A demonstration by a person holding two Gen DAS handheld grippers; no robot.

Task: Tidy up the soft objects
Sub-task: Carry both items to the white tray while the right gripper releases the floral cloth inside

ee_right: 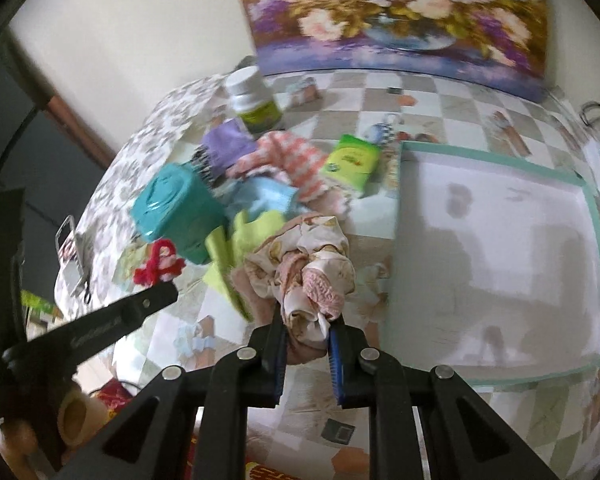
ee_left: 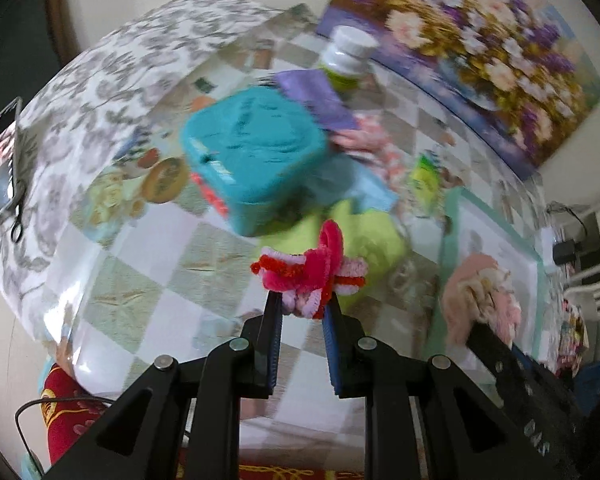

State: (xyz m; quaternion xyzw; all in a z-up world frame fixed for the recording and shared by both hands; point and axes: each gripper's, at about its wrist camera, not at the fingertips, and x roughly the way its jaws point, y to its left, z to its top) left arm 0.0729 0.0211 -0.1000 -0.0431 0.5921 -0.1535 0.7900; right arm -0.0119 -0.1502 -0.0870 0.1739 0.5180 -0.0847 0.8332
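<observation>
My left gripper (ee_left: 302, 304) is shut on a pink, red and lilac pipe-cleaner bundle (ee_left: 310, 270) and holds it above the table; it also shows in the right wrist view (ee_right: 160, 262). My right gripper (ee_right: 306, 322) is shut on a crumpled pink and cream patterned cloth (ee_right: 304, 268), lifted just left of the white tray (ee_right: 500, 240); the cloth shows in the left wrist view (ee_left: 480, 292). A yellow-green cloth (ee_right: 252, 232), a light blue cloth (ee_right: 268, 196), a pink striped cloth (ee_right: 288, 160) and a purple cloth (ee_right: 228, 144) lie heaped behind.
A teal box (ee_left: 252, 144) sits by the heap. A white-capped bottle (ee_right: 254, 100) and a green packet (ee_right: 352, 162) stand behind. A flower painting (ee_right: 400, 12) leans on the wall. A phone (ee_left: 2, 164) lies at the table's left edge.
</observation>
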